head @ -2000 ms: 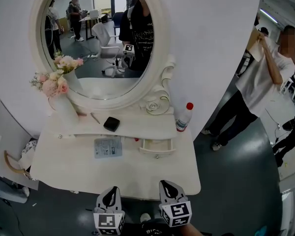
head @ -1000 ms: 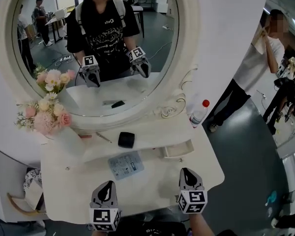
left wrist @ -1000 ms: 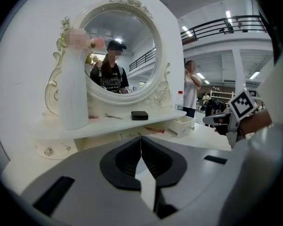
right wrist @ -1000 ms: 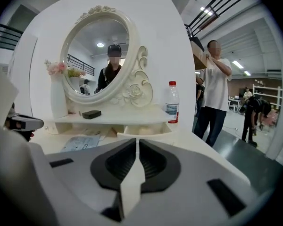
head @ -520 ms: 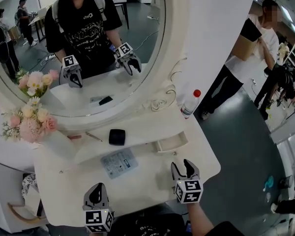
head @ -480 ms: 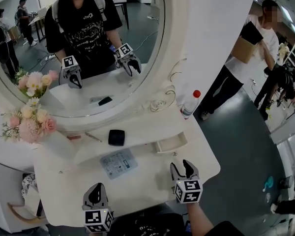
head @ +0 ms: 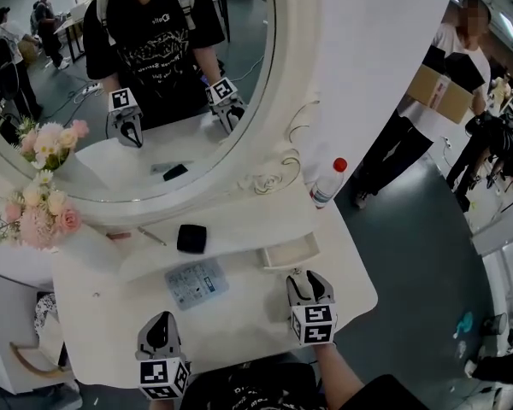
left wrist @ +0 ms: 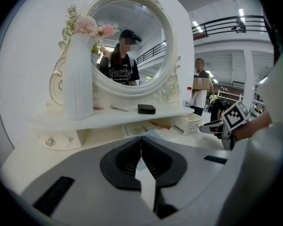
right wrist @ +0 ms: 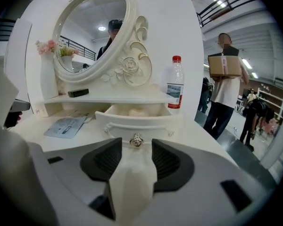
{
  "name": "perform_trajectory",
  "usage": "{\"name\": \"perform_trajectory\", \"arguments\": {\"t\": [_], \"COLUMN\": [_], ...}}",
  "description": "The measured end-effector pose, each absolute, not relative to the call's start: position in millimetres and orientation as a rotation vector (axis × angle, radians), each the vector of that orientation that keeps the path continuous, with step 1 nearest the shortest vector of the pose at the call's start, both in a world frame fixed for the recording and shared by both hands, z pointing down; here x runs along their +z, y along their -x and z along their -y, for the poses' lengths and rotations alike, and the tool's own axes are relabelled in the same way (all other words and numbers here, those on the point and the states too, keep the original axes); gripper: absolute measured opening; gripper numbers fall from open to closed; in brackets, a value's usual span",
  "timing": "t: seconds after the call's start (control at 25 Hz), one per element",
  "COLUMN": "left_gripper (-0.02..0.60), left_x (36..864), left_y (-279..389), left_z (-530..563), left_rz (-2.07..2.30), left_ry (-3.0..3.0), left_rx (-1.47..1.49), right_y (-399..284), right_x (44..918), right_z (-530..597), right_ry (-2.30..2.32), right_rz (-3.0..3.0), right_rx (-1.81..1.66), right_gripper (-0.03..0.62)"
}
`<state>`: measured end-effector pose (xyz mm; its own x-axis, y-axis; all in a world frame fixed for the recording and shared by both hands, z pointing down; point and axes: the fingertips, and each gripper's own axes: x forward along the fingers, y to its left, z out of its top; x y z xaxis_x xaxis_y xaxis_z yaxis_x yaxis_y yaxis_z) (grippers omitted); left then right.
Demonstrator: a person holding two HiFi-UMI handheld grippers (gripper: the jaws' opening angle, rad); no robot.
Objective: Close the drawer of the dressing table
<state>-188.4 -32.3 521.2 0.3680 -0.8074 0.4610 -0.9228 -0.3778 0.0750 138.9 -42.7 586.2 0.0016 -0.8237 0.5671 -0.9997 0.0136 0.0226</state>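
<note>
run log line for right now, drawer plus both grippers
drawer: open | right gripper: jaws apart, just opened then narrowed slightly, knob in line, ungripped | left gripper: shut, empty

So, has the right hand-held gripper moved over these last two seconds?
Yes. In the head view the right hand-held gripper has come closer to the open drawer. Its jaws have just been opening, and the knob sits at their gap, ungripped.

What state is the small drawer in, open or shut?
Open: the drawer sticks out from under the shelf, and its inside is visible.
</note>
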Motion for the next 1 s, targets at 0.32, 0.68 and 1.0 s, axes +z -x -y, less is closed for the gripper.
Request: {"name": "perform_trajectory", "arguments": {"t": [0.32,0.68,1.0], "left_gripper": [0.015,0.015,0.015], "left_x": [525.8,530.4,522.6], "left_y": [174.0,175.7,171.8], "left_z": [27.6,25.1,31.9], "left_rz": [1.536,1.562,1.569], "left_ry": [-2.297,-2.255,-2.264], "left_rx": [0.540,0.543,0.517], "right_y": [-140.7,-137.5,-136.7], "right_x": [591.6,593.9,592.6], "right_z": [51.3,56.1,56.7], "right_ry": [-1.823,-1.775,-1.768], "right_rz": [1.882,1.894,1.890], "right_rx": [0.510,0.474,0.479], "right_gripper": [0.134,0.103,0.103]}}
